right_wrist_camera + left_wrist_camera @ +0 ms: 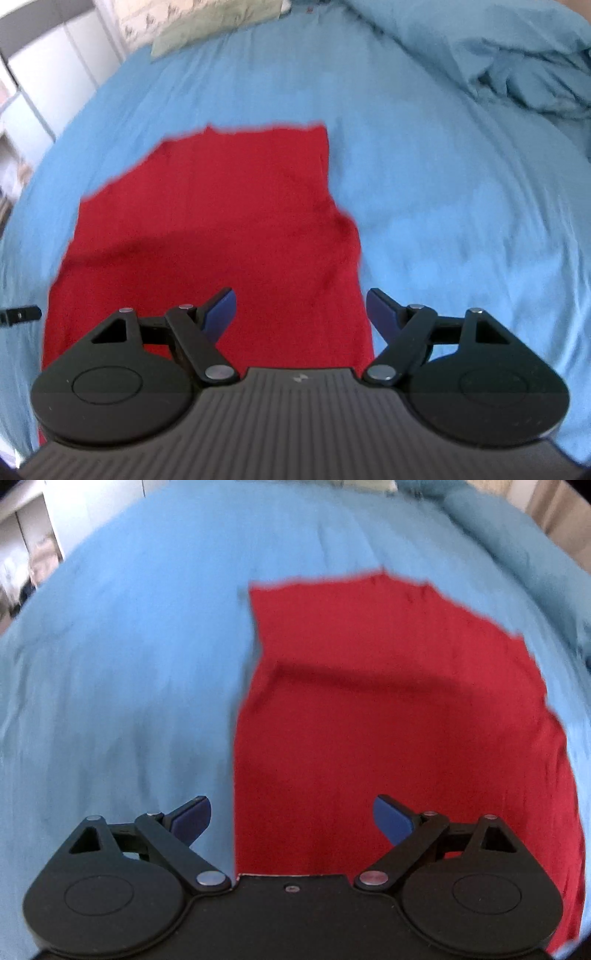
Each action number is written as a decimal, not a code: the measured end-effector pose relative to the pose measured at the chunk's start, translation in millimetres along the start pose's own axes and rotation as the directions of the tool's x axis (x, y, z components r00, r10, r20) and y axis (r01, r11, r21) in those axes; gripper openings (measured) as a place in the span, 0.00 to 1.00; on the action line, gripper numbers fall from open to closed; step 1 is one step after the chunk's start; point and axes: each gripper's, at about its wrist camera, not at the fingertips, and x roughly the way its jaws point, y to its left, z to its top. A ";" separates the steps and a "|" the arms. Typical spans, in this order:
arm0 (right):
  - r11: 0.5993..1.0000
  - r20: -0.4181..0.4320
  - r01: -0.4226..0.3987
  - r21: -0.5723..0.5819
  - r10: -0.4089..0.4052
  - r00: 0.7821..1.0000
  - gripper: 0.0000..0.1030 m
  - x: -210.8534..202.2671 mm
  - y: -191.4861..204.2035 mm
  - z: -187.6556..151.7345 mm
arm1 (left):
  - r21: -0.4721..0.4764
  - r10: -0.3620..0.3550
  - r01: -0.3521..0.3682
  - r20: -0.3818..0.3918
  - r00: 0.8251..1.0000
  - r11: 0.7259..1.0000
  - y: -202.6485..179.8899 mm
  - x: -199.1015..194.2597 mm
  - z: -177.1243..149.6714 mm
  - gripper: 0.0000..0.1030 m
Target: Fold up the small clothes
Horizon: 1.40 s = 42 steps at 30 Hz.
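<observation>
Red garment point(388, 709) laid flat on blue bedsheet point(129, 664), long axis running away from both grippers.
Left gripper point(291, 821) and right gripper point(301, 314) are held above its near edge, jaws spread, nothing grasped; neither is clearly nearer.

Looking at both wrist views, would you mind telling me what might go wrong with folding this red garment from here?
1. Both views are motion-blurred, so the red garment edges are hard to locate; a grasp may miss.
2. It lies on a soft, wrinkled blue bedsheet; the open left gripper or right gripper might pinch sheet along with it.
3. A crease crosses the garment, so a fold may come out uneven.
</observation>
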 end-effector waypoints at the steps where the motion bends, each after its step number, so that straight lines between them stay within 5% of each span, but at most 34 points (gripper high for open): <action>1: 1.000 -0.035 0.001 -0.007 -0.001 0.999 0.90 -2.6 -1.5 -10.8 | 0.014 0.004 -0.003 -0.026 1.000 1.000 1.1 -0.9 -11.5 0.93; 10: 0.998 -0.226 0.056 -0.025 -0.060 0.972 0.87 -10.4 -19.3 -85.5 | 0.027 -0.029 0.036 -0.227 0.974 0.999 7.2 -14.6 -98.5 0.76; 20: 0.994 -0.360 0.075 -0.079 -0.098 0.928 0.74 -11.7 -32.1 -135.0 | 0.054 -0.027 0.040 -0.230 0.973 0.998 -8.4 -12.8 -120.3 0.69; 25: 0.997 -0.378 0.063 -0.054 -0.079 0.923 0.73 -17.5 -40.4 -147.7 | 0.061 -0.022 0.038 -0.245 0.969 0.997 -8.4 -16.2 -129.0 0.64; 30: 0.998 -0.387 0.052 -0.031 -0.060 0.920 0.60 -24.8 -39.6 -154.0 | 0.065 -0.022 0.039 -0.255 0.967 0.997 -6.2 -13.5 -117.9 0.52; 36: 0.999 -0.400 0.006 -0.036 -0.020 0.916 0.31 -28.2 -26.4 -156.3 | 0.065 -0.017 0.035 -0.261 0.965 0.997 -5.8 -8.8 -107.7 0.43; 42: 0.999 -0.407 -0.006 -0.051 -0.015 0.913 0.22 -29.4 -19.9 -155.4 | 0.063 -0.019 0.039 -0.288 0.958 0.997 -6.3 -7.1 -101.3 0.14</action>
